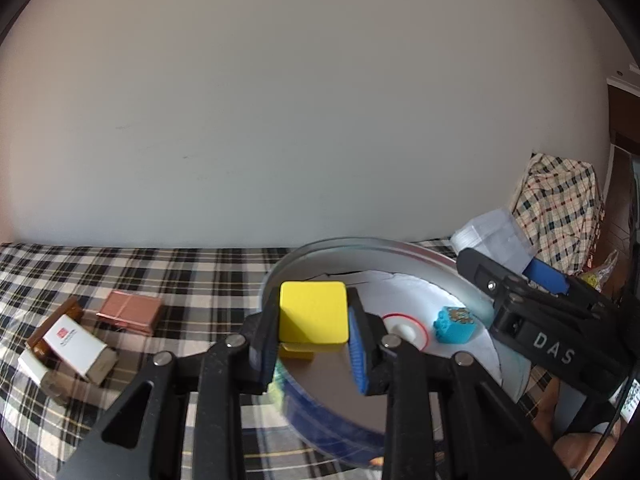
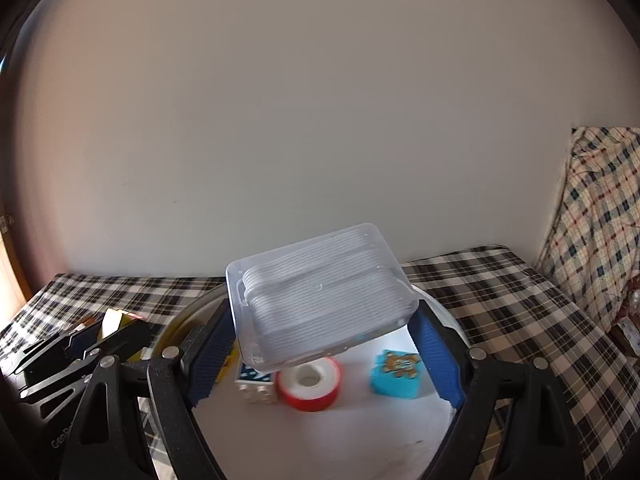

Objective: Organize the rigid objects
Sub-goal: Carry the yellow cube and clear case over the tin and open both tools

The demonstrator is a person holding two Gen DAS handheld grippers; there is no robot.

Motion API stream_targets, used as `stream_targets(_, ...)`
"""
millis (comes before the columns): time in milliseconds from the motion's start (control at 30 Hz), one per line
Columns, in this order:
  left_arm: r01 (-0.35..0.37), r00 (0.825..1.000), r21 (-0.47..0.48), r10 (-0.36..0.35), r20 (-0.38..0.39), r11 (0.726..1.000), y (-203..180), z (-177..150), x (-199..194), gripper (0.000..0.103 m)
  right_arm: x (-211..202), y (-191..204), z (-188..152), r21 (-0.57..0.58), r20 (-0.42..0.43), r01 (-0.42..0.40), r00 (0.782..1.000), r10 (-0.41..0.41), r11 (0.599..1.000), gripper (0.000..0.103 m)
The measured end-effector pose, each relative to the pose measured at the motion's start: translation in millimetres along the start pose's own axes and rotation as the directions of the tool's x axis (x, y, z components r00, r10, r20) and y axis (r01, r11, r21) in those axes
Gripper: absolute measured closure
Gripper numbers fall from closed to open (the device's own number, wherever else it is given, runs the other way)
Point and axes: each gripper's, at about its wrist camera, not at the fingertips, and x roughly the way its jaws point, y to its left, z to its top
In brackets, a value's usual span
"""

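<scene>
My left gripper is shut on a yellow cube, held above the near rim of a round metal tin. My right gripper is shut on a clear plastic box of white items, tilted above the same round tin. In the tin lie a blue block with a bear picture, a red and white tape roll and a small white brick. From the left wrist view the blue block and the right gripper body with the clear plastic box show at right.
A checked cloth covers the table up to a pale wall. On the left lie a brown box and a white and brown carton. A checked fabric heap stands at the right edge.
</scene>
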Motion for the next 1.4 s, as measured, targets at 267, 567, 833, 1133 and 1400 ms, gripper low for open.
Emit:
stream_targets(267, 0.025, 0.999, 0.051, -0.023, -0.037, 0.998, -27, -2, 20, 0.075, 9, -38, 8, 0.058, -0.002, 0.065, 0.998, -0.065, 0.996, 0.016)
stream_targets(567, -0.009, 0.996, 0.089, 0.017, -0.093, 0.996, -41, -5, 43, 0.075, 34, -49, 7, 0.075, -0.072, 0.095, 0.993, -0.09, 0.993, 0.016)
stream_targets(833, -0.05, 0.987, 0.127, 0.069, -0.147, 0.991, -50, -10, 59, 0.075, 47, -52, -1, 0.09, -0.126, 0.089, 0.989, -0.077, 0.992, 0.016)
stream_targets(1133, -0.081, 0.976, 0.155, 0.11, -0.187, 0.985, -54, -17, 71, 0.075, 53, -51, 0, 0.087, -0.165, 0.091, 0.983, -0.075, 0.992, 0.016)
stream_targets(1400, -0.105, 0.973, 0.173, 0.137, -0.186, 0.979, -56, -18, 72, 0.041, 57, -48, -1, 0.086, -0.208, 0.057, 0.977, -0.038, 0.995, 0.015)
